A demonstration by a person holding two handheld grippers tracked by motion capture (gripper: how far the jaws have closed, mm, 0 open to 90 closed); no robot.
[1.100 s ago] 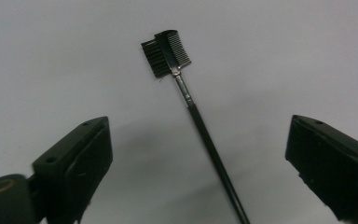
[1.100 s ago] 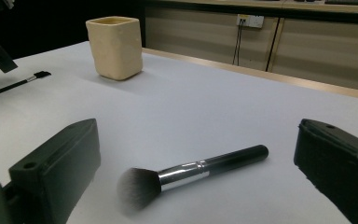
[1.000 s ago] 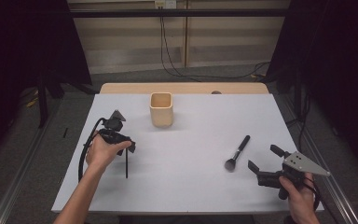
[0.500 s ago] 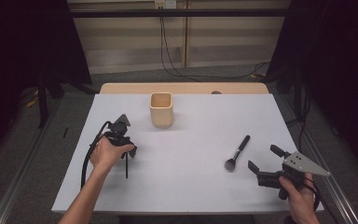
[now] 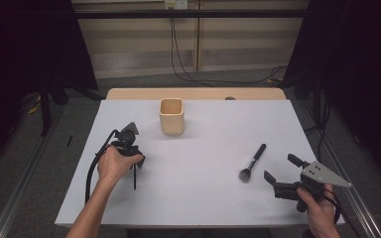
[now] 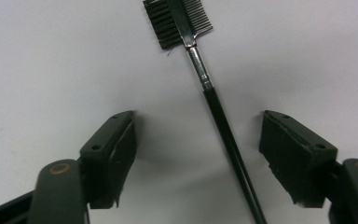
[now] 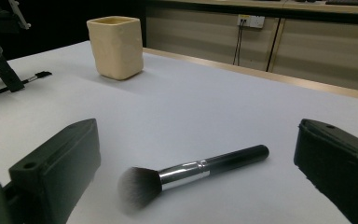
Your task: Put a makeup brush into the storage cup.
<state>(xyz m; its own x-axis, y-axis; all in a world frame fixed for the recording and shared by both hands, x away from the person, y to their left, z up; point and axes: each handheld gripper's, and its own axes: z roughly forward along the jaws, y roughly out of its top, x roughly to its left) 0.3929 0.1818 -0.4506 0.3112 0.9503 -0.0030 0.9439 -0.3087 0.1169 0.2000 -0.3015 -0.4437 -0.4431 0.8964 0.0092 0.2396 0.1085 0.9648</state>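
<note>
White tabletop (image 5: 198, 198) bears a slim brow comb (image 6: 214, 107) lying lengthwise between the left gripper (image 6: 198, 154)'s just-narrowing, not-yet-touching jaws — right gripper (image 7: 196, 186) gaping, idle.

Readable text: none is showing anywhere
Beige square ceramic cup (image 5: 171, 115): no label is showing
Black-handled powder brush (image 7: 191, 172): no brand is showing
Slim black comb-and-bristle brush (image 6: 200, 70): no marking is showing

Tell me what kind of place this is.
Likely a lab recording bay, not a home: a bare white table walled by black curtains, cables running from a wall socket, and just staged props, a cup and makeup brush.
</note>
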